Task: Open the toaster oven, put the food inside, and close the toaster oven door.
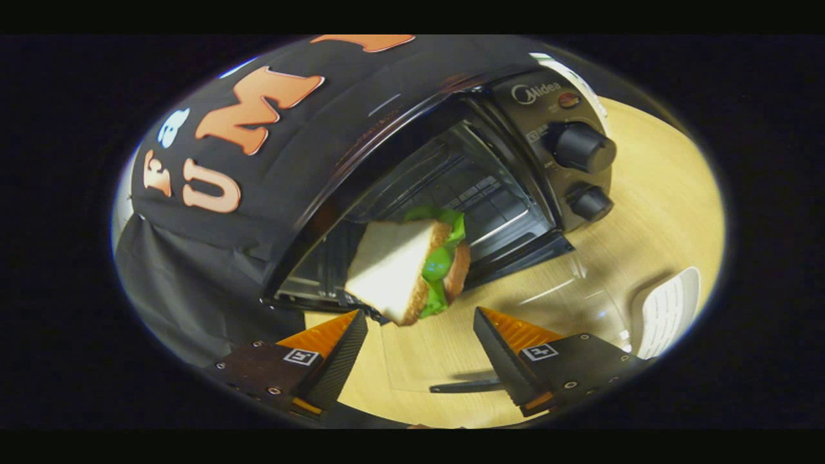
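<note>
Just ahead of the wide-spread claw (pixel 420 330), a triangular sandwich (pixel 406 270) sits at the black toaster oven (pixel 451 174) mouth

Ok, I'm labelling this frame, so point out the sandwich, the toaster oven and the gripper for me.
sandwich (pixel 393 270): gripper view, on its white bread face.
toaster oven (pixel 567 138): gripper view, on its control panel beside the upper knob.
gripper (pixel 420 332): gripper view, midway between its open fingertips.
</note>
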`<act>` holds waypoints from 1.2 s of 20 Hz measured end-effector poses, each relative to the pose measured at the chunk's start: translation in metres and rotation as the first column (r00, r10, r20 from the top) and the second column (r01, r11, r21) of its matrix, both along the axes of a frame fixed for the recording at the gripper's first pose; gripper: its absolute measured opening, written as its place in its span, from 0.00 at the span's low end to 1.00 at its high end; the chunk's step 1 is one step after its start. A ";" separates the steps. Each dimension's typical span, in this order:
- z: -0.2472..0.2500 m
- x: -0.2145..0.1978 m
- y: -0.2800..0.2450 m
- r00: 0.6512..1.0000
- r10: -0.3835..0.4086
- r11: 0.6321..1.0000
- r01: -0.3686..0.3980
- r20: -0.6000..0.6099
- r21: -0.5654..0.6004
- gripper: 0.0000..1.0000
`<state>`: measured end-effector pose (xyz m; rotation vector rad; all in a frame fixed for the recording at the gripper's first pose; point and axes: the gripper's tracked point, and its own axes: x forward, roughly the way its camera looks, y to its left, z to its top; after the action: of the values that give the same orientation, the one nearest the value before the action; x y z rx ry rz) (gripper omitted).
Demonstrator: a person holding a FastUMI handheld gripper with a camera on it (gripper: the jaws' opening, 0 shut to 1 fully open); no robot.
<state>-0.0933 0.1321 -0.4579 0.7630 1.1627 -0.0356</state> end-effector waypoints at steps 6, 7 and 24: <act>0.009 -0.076 -0.001 0.964 0.261 0.952 -0.265 -0.045 -0.151 0.98; 0.009 -0.089 0.001 0.956 0.288 0.942 -0.294 -0.058 -0.163 0.98; -0.030 -0.132 0.010 0.896 0.406 0.862 -0.441 -0.180 -0.249 0.95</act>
<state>-0.2251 0.1423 -0.4881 0.2392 1.3869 0.1195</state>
